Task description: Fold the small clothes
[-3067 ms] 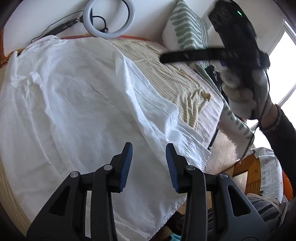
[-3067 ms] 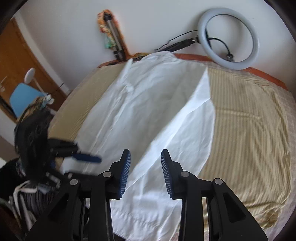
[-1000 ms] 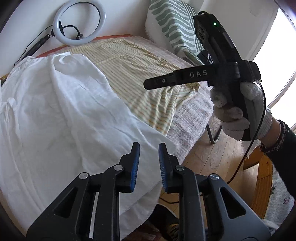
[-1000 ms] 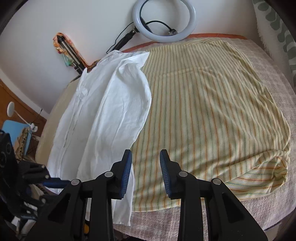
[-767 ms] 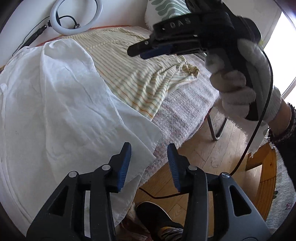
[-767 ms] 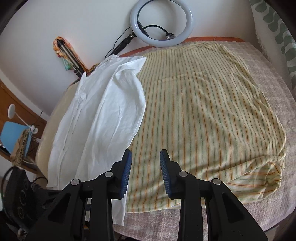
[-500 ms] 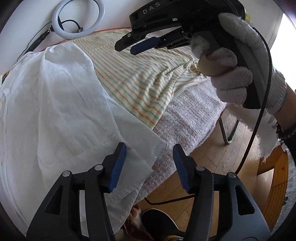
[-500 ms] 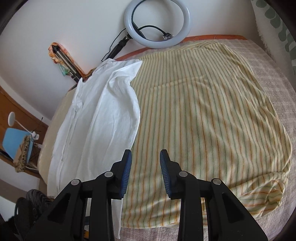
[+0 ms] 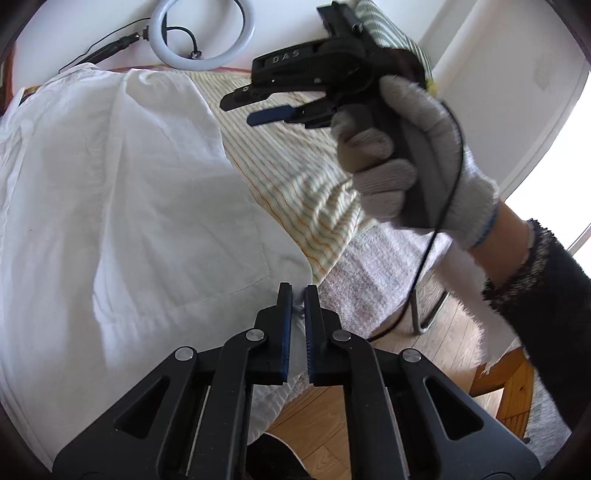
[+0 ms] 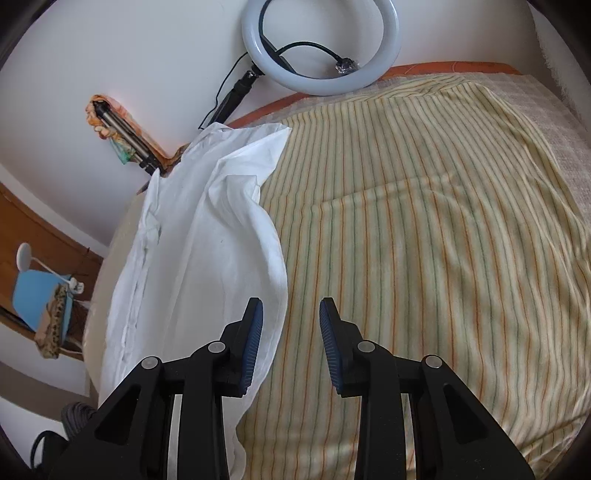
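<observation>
left wrist view: the left gripper (image 9: 298,291) is clenched on the near corner of the white shirt (image 9: 122,192), a bit of the hem pinched between its blue pads (image 9: 284,332). the shirt lies spread over the left part of the bed, one side folded in over itself, its lower edge hanging off the near side. beside it on the right lies a yellow striped sheet (image 9: 295,184), and under that a pale woven blanket (image 9: 373,266) that drapes toward the wooden floor (image 9: 436,343). the right gripper (image 9: 243,109) hovers above the striped sheet, held in a gloved hand (image 9: 413,162); its fingers stand apart with nothing between them. a ring light (image 9: 203,33) leans on the wall at the head of the bed, and a green patterned pillow (image 9: 388,33) shows behind the right gripper.

right wrist view: the right gripper (image 10: 290,336) is released, its pads wide apart, above the border where the white shirt (image 10: 207,251) meets the yellow striped sheet (image 10: 424,229). the shirt runs along the left side of the bed, from near the ring light (image 10: 321,44) down to the near edge. a folded tripod (image 10: 122,136) rests against the wall, and a blue chair (image 10: 35,291) stands at far left.
</observation>
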### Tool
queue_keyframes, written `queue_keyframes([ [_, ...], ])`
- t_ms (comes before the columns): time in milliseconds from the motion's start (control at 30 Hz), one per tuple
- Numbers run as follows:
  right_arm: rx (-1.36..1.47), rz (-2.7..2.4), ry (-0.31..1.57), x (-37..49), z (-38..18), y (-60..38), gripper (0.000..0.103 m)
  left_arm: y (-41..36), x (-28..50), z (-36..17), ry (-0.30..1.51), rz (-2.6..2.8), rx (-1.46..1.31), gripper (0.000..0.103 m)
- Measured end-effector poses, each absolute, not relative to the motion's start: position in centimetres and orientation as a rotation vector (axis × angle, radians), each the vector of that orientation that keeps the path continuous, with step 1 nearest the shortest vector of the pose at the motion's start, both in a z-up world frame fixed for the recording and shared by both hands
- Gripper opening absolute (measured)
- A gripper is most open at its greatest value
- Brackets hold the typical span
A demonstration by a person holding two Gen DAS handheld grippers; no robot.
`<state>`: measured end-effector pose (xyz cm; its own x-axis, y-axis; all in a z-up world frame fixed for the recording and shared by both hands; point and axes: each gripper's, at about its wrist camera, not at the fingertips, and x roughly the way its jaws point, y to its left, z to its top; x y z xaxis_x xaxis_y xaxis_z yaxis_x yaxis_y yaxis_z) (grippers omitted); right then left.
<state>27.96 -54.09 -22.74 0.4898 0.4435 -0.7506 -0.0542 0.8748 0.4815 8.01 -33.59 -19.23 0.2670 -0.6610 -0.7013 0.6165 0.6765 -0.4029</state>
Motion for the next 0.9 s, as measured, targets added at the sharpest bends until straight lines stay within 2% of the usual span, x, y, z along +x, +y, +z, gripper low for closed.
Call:
queue_keyframes([
  [67,0.447,0.318,1.007,28.6,-23.0,-53.8,0.062,-32.7,8.1,-18.8,0.969,-0.861,-0.098,0.004],
  [267,0.513,0.340,0.985,31.0,-23.8,-52.8,0.063,-31.1,8.3,-18.9,0.974,-0.860,-0.194,0.004],
  [333,0.508,0.330,0.995,31.9,-24.1,-52.1,0.052,-30.9,8.2,-18.9,0.974,-0.864,-0.202,0.004],
  [400,0.495,0.334,1.026,32.6,-24.3,-51.3,0.012,-30.3,8.1,-18.6,0.969,-0.869,-0.216,0.004],
  [433,0.476,0.318,1.041,32.8,-24.3,-50.8,0.006,-30.0,8.1,-18.5,0.966,-0.874,-0.228,0.004],
  [567,0.414,0.283,1.027,32.5,-22.7,-49.6,0.002,-27.9,8.1,-18.1,0.948,-0.888,-0.305,0.004],
  [900,0.199,0.296,0.980,32.6,-16.6,-42.1,0.001,-22.2,7.0,-18.2,0.934,-0.841,-0.409,0.004],
])
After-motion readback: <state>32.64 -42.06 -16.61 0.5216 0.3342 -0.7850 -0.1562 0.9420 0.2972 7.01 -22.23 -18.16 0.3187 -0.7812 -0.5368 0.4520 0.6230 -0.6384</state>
